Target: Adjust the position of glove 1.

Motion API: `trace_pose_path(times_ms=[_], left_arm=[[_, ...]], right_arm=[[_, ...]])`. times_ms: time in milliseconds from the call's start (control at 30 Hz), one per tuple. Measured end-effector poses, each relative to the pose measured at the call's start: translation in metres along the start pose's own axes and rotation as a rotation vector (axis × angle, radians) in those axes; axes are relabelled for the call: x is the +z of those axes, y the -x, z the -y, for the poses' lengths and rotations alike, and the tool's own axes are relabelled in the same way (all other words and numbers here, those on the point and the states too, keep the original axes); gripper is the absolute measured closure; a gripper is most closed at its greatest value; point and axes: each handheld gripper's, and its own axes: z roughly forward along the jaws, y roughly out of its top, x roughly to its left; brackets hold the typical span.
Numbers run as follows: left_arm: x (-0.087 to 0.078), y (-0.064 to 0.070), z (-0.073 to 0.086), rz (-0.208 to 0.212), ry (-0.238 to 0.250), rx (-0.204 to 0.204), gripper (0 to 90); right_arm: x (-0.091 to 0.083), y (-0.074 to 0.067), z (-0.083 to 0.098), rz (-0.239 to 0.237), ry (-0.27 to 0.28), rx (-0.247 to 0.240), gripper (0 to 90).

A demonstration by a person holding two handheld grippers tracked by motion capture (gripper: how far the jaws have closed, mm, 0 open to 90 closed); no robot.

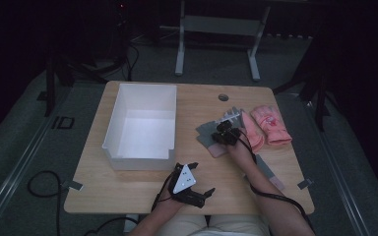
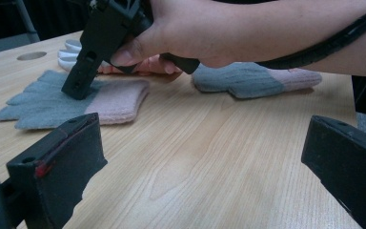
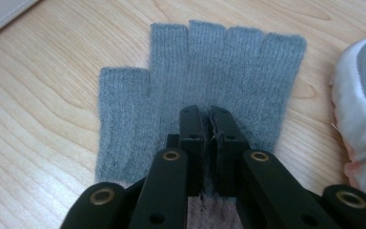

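Grey glove [image 3: 205,86] is pinched mid-palm by the right gripper [image 3: 208,119], lying flat on the table [image 1: 142,189] beside the white bin [image 1: 112,129], likely for lifting in; left gripper [image 1: 189,189] held spread, idle.

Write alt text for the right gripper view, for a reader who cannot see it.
The right gripper has its two black jaws shut on a pinch of knit at the palm of a grey fingerless glove lying flat on a light wooden table. A white and pink glove lies at the right edge.
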Motion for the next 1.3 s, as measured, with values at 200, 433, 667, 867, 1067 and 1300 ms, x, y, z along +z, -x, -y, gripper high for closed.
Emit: trace_pose_path(times_ms=[200, 433, 667, 867, 1067, 1300], left_arm=[[0.000, 0.000, 0.000, -0.002, 0.000, -0.001, 0.0], [0.000, 0.000, 0.000, -0.004, -0.001, 0.001, 0.1], [0.000, 0.001, 0.000, -0.009, 0.004, 0.005, 0.1], [0.000, 0.001, 0.000, -0.007, 0.002, 0.009, 0.0], [0.000, 0.001, 0.000, -0.005, 0.001, 0.002, 0.1], [0.000, 0.002, 0.000, -0.010, 0.000, 0.009, 0.1]], right_arm=[[-0.031, -0.008, -0.011, -0.012, 0.091, 0.077, 86.1], [-0.087, -0.027, -0.024, -0.006, 0.224, 0.157, 86.1], [-0.119, -0.049, -0.006, 0.006, 0.296, 0.286, 86.1], [-0.115, -0.058, 0.019, 0.036, 0.274, 0.390, 86.1], [-0.099, -0.064, 0.037, 0.050, 0.223, 0.420, 86.1], [-0.067, -0.065, 0.052, 0.096, 0.145, 0.425, 86.0]])
